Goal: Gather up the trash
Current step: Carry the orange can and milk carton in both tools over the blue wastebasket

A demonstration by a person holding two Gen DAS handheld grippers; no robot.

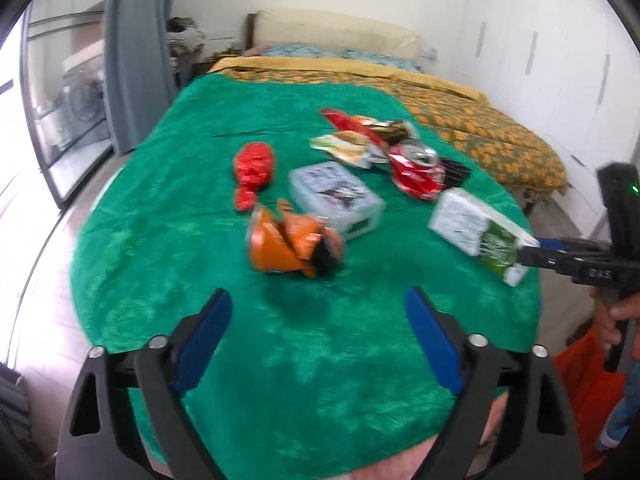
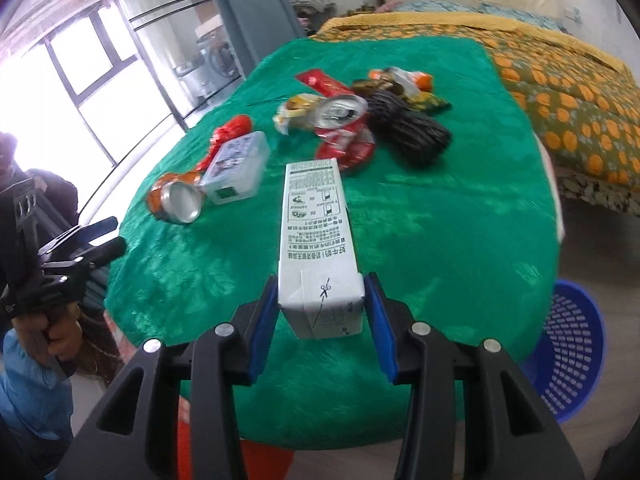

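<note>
My right gripper [image 2: 320, 284] is shut on the near end of a white milk carton [image 2: 316, 240], its blue pads pressing both sides. The left wrist view shows that carton [image 1: 472, 224] lifted over the right side of the green-covered table [image 1: 168, 220], with the right gripper [image 1: 532, 252] at its end. My left gripper [image 1: 320, 296] stands open with nothing between its fingers, just short of a crushed orange can [image 1: 292, 244]. Further back lie a clear plastic box [image 1: 336, 192], a crushed red can [image 1: 416, 168], a crumpled red wrapper [image 1: 254, 168] and snack wrappers [image 1: 352, 144].
A blue mesh basket [image 2: 572, 352] stands on the floor by the table's right edge. A black ribbed bundle [image 2: 408, 128] lies beside the red can [image 2: 344, 132]. A bed with an orange-patterned cover [image 1: 480, 120] is behind the table. A person's hand [image 2: 52, 320] holds the left gripper [image 2: 110, 236].
</note>
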